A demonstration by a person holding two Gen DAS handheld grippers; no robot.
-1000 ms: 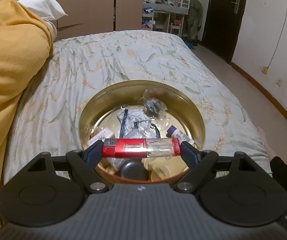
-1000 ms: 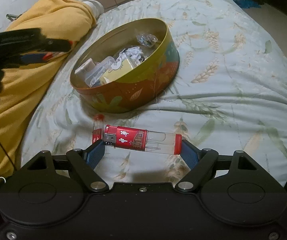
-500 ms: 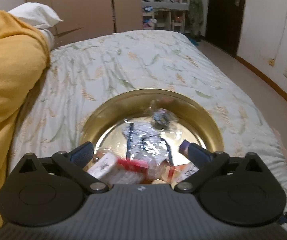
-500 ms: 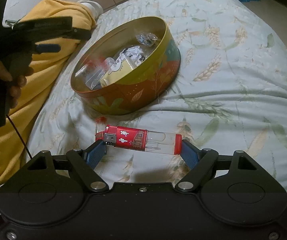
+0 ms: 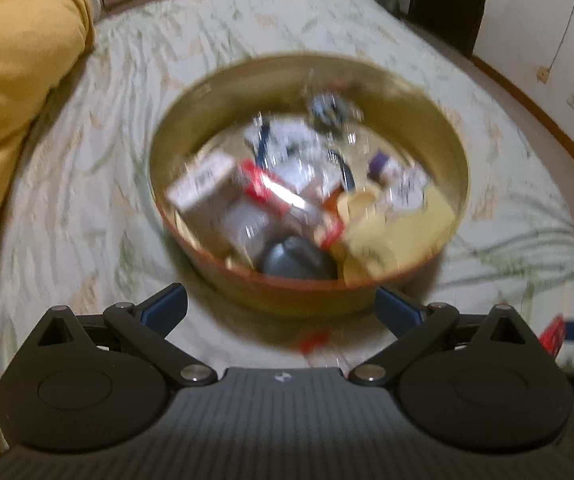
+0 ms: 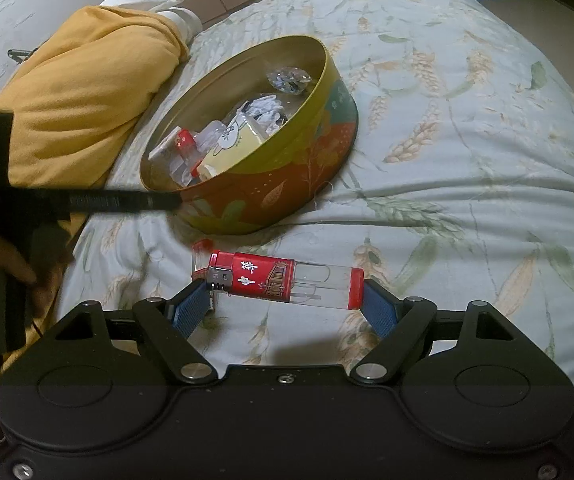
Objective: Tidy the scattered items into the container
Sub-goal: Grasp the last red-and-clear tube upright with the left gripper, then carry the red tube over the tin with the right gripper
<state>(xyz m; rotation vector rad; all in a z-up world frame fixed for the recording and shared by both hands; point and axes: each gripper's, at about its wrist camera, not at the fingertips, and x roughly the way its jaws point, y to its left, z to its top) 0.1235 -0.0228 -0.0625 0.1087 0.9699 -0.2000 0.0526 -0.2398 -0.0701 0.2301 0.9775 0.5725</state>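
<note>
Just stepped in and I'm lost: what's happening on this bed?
A person is tidying small items into a round tin on the bed, a gripper in each hand. The right gripper is clamped on a red and clear lighter, end to end, in front of the tin. The left gripper is open and empty near the tin's front wall. A second red lighter lies inside.

Dim, warm indoor light. The left wrist view is smeared by motion blur, the tin (image 5: 307,184) and its contents soft. The right wrist view is sharp, with fisheye bending at the edges and a soft shadow on the bed (image 6: 467,152).
</note>
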